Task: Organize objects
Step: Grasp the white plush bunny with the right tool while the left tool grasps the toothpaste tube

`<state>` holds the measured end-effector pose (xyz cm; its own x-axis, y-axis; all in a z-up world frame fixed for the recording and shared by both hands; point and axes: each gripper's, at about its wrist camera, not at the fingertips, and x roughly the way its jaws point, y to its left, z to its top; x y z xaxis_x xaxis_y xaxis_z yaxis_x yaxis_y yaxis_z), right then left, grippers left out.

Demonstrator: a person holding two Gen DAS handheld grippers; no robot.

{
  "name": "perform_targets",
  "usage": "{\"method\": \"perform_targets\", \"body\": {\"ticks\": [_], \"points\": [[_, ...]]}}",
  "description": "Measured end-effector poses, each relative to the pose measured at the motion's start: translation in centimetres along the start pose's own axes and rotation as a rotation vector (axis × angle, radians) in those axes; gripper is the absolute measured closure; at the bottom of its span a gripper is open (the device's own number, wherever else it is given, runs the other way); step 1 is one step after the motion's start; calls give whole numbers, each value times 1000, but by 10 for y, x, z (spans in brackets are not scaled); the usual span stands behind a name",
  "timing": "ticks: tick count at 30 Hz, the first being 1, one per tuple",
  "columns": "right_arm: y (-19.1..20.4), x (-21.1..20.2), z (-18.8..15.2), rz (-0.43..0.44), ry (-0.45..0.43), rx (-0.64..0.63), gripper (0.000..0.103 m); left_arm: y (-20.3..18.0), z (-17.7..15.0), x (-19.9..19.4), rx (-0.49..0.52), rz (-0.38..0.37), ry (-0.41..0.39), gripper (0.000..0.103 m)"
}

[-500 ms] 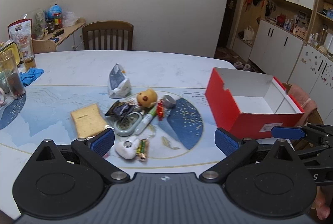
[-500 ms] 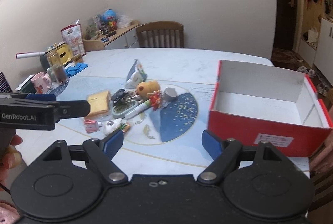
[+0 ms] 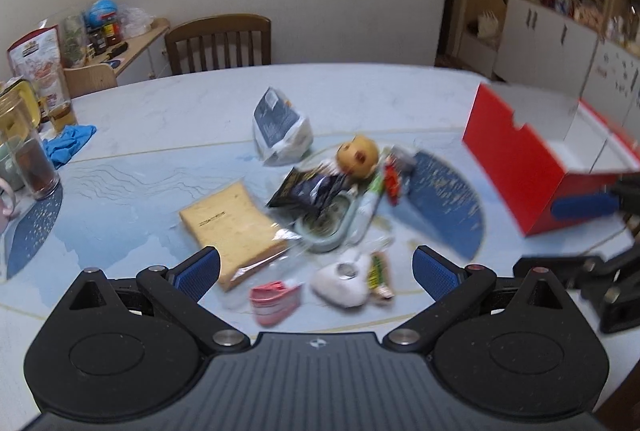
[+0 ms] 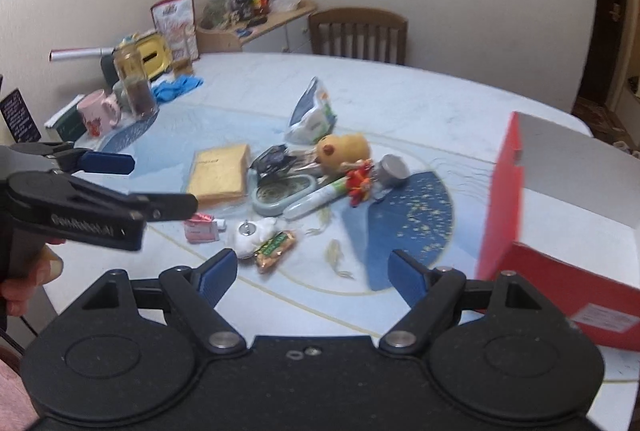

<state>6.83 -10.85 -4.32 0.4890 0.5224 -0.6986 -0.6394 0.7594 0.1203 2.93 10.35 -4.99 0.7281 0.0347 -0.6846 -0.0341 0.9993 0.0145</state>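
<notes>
A pale oval surface (image 3: 160, 119) in a dining room carries the clutter. The left tool (image 3: 316, 271) hangs with its pads wide apart and empty, above the wrapped bread slice (image 3: 232, 227) and white pouch (image 3: 340, 283), likely choosing a first pick. The right tool (image 4: 310, 269) is also apart, holding nothing. The heap lies mid-surface; the empty red box (image 3: 524, 171) at right probably awaits it.

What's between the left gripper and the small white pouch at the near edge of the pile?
Nothing visible. The left gripper is open and empty, and the white pouch lies at the pile's near edge, straight ahead between its fingers.
</notes>
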Motion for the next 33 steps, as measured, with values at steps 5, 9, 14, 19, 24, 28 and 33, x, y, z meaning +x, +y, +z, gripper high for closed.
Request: {"method": "perform_targets", "body": {"ticks": [5,9,14,19,24,28,33], "points": [[12,30,10,21,43,-8,21,17,-17,29,75,-8,35,0],[20,53,18,23,78,-12,21,26,-31,48,110,-24,67,1],[35,83,23,13,117,-65,21,34,-44,63,118,-62,85,1],[49,110,24,16,178,-128,22,35,-50,70,153,-74,82,6],[60,128,24,7,223,-175,23,34,-56,71,193,-78,60,13],[64,136,26,-4,238,-182,23,33,-60,70,220,-70,40,18],[70,146,29,-11,250,-197,25,34,-61,70,258,-47,24,35]]}}
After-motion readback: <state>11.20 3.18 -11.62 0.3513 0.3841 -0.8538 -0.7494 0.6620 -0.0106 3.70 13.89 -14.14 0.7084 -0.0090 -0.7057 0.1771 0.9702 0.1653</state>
